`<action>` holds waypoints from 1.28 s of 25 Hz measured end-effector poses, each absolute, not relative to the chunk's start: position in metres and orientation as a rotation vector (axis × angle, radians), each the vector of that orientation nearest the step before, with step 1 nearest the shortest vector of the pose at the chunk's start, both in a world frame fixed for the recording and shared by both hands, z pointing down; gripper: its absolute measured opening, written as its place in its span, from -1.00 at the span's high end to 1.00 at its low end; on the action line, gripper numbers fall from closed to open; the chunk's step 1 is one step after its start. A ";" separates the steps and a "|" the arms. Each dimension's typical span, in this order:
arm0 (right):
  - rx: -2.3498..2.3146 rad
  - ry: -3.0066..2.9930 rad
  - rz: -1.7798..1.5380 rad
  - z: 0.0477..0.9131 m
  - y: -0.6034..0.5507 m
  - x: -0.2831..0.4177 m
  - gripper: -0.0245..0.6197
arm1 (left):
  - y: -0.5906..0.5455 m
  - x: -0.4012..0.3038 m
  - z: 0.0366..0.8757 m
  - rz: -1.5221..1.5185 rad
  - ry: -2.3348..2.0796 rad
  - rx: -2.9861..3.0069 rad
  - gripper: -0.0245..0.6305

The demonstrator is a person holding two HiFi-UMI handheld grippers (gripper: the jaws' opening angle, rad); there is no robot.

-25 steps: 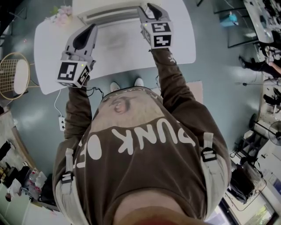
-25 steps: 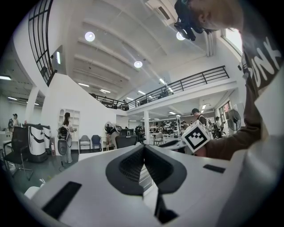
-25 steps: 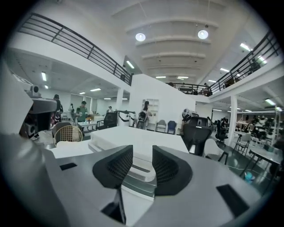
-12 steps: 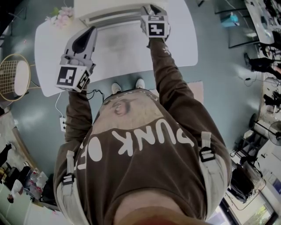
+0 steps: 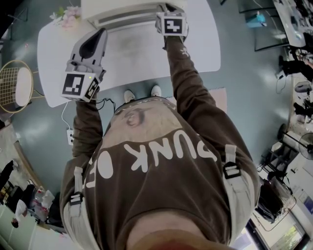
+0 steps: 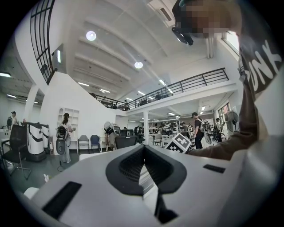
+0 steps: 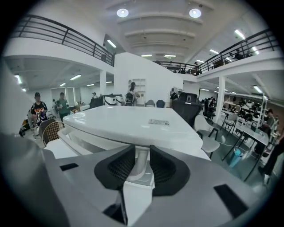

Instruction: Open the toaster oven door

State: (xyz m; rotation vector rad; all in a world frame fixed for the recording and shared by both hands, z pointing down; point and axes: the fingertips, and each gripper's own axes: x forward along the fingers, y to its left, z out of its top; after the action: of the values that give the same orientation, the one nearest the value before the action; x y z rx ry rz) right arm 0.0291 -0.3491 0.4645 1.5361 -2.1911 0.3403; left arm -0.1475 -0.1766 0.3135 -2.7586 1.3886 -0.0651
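Observation:
The white toaster oven (image 5: 122,9) stands at the far edge of the white table (image 5: 142,56), its door handle (image 5: 128,19) facing me. My right gripper (image 5: 165,9) is at the handle's right end. In the right gripper view the handle's white end post (image 7: 141,163) fills the gap between the black pads (image 7: 120,167) of the right gripper (image 7: 142,156), whose jaws have just been closing onto it. The oven's flat top (image 7: 133,124) lies just beyond. My left gripper (image 5: 101,33) hangs over the table's left part, its jaws together with nothing in them (image 6: 143,148).
Pink flowers (image 5: 66,17) lie at the table's far left corner. A round wire-backed chair (image 5: 14,85) stands left of the table. A power strip (image 5: 69,136) with a cable is on the floor by my feet (image 5: 142,93). Desks and people fill the room's right side.
My right gripper has moved away from me and down to the right end of the oven's handle, and its marker cube has tilted. The left gripper has stayed in place.

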 end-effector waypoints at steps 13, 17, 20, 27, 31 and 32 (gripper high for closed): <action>1.521 -2.246 0.340 0.458 -0.311 0.032 0.58 | -0.168 -0.136 0.313 -0.067 1.382 -2.756 0.92; 1.522 -2.218 0.331 0.479 -0.295 0.035 0.59 | -0.166 -0.137 0.316 -0.069 1.385 -2.757 0.92; 1.510 -2.207 0.349 0.495 -0.281 0.040 0.60 | -0.164 -0.135 0.315 -0.073 1.389 -2.754 0.92; 1.506 -2.205 0.305 0.505 -0.259 0.043 0.61 | -0.163 -0.133 0.313 -0.075 1.393 -2.748 0.92; 1.506 -2.198 0.272 0.513 -0.245 0.044 0.62 | -0.160 -0.133 0.313 -0.075 1.395 -2.745 0.92; 1.507 -2.196 0.260 0.516 -0.241 0.044 0.62 | -0.160 -0.134 0.313 -0.077 1.395 -2.745 0.92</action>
State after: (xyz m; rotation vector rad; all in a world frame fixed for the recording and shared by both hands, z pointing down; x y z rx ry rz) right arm 0.0441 -0.2413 0.5156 1.5065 -2.1962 0.2603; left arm -0.1336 -0.1596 0.3130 -2.7448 1.3946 -0.0765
